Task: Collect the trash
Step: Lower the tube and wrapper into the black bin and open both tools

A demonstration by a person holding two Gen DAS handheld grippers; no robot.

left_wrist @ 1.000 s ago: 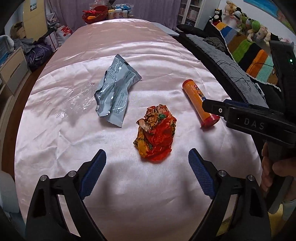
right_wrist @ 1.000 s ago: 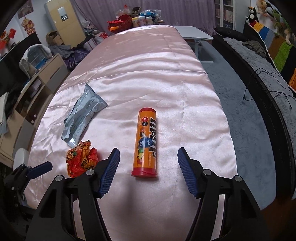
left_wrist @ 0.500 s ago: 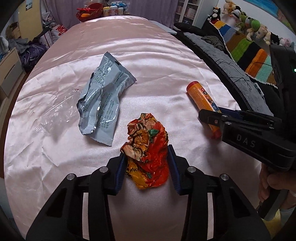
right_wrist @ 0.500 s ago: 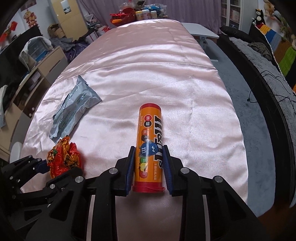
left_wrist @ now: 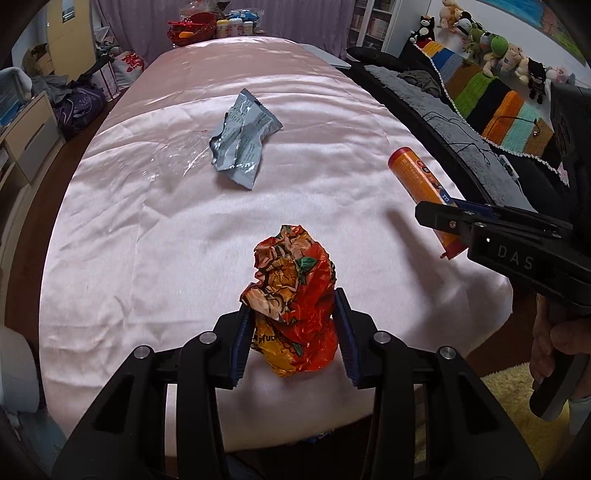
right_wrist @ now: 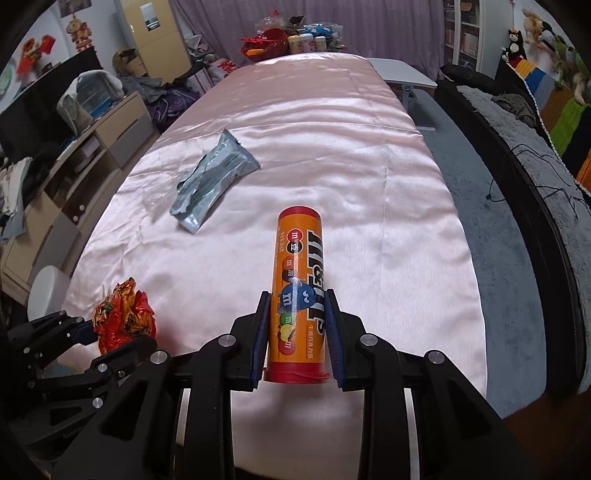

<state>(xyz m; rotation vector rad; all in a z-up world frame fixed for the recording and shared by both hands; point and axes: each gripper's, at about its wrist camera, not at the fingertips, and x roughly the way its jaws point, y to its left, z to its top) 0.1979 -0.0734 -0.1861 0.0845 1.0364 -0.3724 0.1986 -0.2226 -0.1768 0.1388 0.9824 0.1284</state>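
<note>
Counts, quick: 2 claws, left claw and right claw. Trash pcs on the pink satin worktop: 3 total. 1 crumpled red-orange wrapper, 1 orange M&M's tube w/ red cap, 1 silver-grey foil pouch, empty and creased. Also 1 clear plastic film scrap just beside the pouch, hard to make out. Far end: 1 red basket, approx. 3 small bottles next to it, exact no. unclear.

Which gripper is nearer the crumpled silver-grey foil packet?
Left, marginally. The left gripper, clamped on the crumpled orange-red wrapper, sits below the silver-grey foil packet; the right gripper, gripping the orange candy tube, is off to its right.
</note>
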